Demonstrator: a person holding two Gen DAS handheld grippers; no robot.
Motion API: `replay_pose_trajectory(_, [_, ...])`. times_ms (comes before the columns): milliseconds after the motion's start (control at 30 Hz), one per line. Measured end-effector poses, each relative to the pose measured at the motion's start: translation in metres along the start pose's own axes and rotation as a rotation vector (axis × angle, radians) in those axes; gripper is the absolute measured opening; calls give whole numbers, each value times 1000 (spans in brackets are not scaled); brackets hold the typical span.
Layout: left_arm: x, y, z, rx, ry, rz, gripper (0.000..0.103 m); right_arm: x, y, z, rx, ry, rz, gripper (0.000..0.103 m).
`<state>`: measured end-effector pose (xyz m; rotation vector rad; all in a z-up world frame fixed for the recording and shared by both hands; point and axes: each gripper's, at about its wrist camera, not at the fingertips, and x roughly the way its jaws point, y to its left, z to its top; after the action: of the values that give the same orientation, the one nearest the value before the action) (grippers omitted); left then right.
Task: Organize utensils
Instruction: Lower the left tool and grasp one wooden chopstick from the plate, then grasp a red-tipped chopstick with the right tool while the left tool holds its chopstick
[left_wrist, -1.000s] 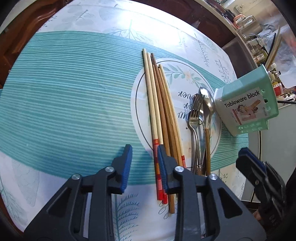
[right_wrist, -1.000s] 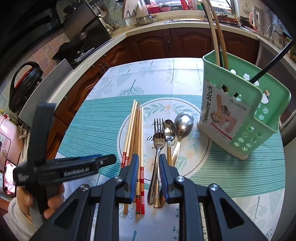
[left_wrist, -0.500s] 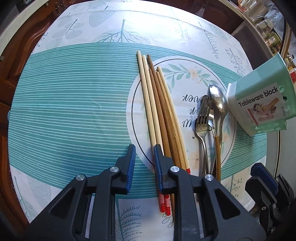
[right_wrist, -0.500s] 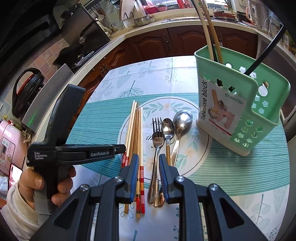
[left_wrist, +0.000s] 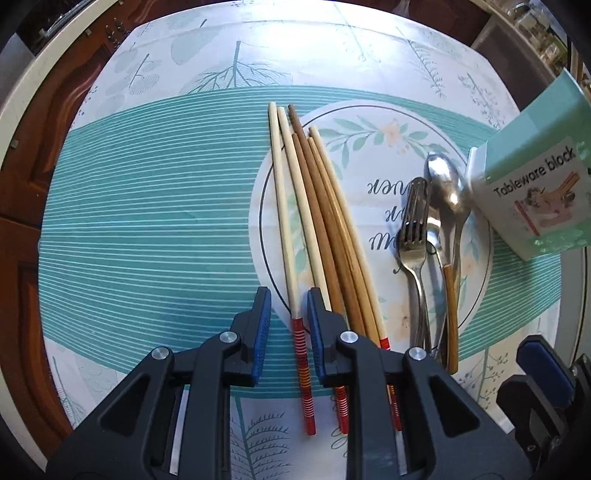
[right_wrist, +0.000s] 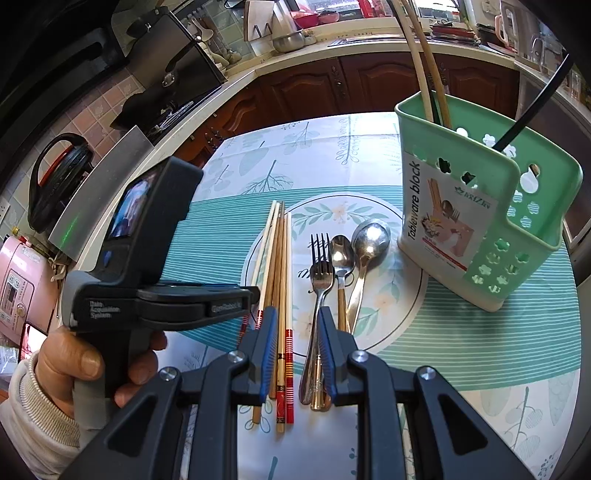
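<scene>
I've slid my left claw (left_wrist: 288, 325) over the leftmost pale chopstick (left_wrist: 286, 236), jaws narrowed but not pinching (right claw (right_wrist: 295, 343) idle, open), so the grab's next.

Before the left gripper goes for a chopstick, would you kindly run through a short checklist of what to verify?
1. Left gripper jaws apart, nothing pressed between the pads: ok.
2. Outermost pale chopstick lies in the gap between the left fingers: ok.
3. That chopstick free of its neighbours: not ok, it lies tight against the next one.
4. Green holder upright with its top open: ok.
5. Room left in the holder: cannot tell; two sticks and a dark handle already stand in it.
6. Right gripper clear of the left one's path: ok, it hangs empty over the fork.
</scene>
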<state>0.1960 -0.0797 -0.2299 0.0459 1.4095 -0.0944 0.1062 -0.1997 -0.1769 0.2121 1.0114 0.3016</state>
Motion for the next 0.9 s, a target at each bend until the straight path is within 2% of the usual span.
replay_pose_trajectory(67, [2, -5, 1, 1, 1, 10, 16, 0, 0, 0, 0, -1, 1, 22])
replay_pose_trajectory(133, [2, -5, 0, -6, 6, 17, 4, 0, 0, 0, -1, -1, 1, 22])
replay_pose_trajectory(600, [-1, 33, -34, -47, 49, -66, 3, 4, 13, 0, -35, 24, 15, 22])
replay_pose_trajectory(900, [-4, 56, -63, -95, 56, -117, 4, 24, 26, 10, -57, 109, 47, 22])
